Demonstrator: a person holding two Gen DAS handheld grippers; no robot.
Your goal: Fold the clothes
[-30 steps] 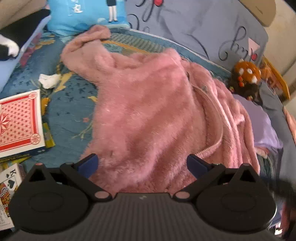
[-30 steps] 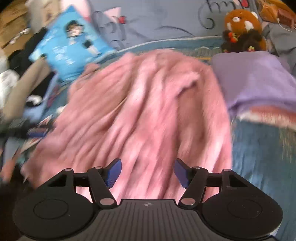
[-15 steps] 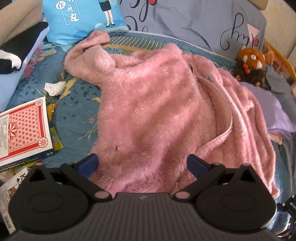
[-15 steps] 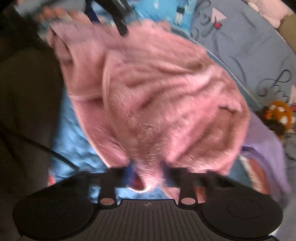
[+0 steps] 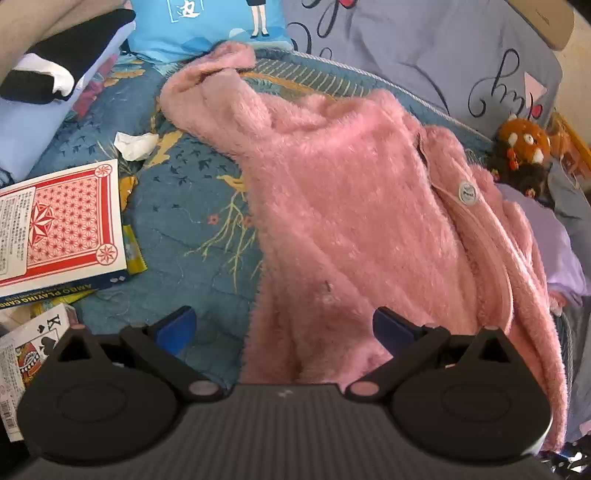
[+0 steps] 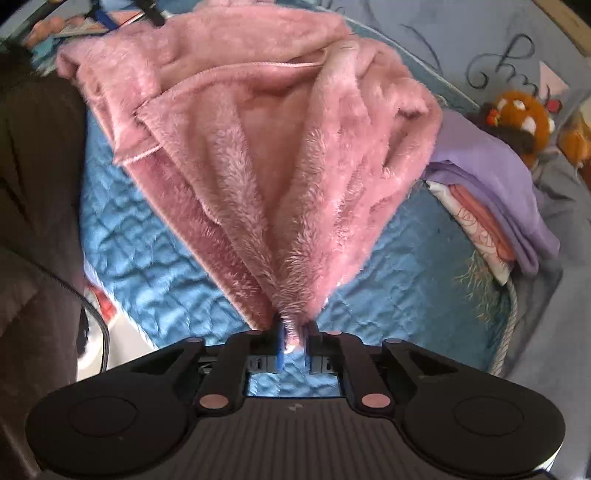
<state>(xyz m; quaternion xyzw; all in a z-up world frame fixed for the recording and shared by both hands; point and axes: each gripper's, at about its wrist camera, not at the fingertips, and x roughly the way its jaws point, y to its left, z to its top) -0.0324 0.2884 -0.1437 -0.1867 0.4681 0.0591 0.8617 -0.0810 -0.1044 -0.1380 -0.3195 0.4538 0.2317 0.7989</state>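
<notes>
A fluffy pink fleece jacket (image 5: 351,221) lies spread on a blue quilted bedspread (image 5: 192,229), one sleeve reaching toward the far left, a round button showing on its front. My left gripper (image 5: 282,328) is open over the jacket's near hem, its jaws wide apart and holding nothing. In the right wrist view my right gripper (image 6: 293,341) is shut on a bunched edge of the pink jacket (image 6: 266,147), which fans out taut away from the jaws above the bedspread (image 6: 155,266).
A red playing-card box (image 5: 59,225) and a king card pack (image 5: 33,343) lie at the left. A crumpled tissue (image 5: 135,144), a blue cushion (image 5: 207,26) and a red panda plush (image 5: 522,147) sit around. Folded purple clothes (image 6: 491,177) are stacked at the right.
My right gripper has closed on the jacket's edge and pulled it up and taut. My left gripper has drifted left, staying open.
</notes>
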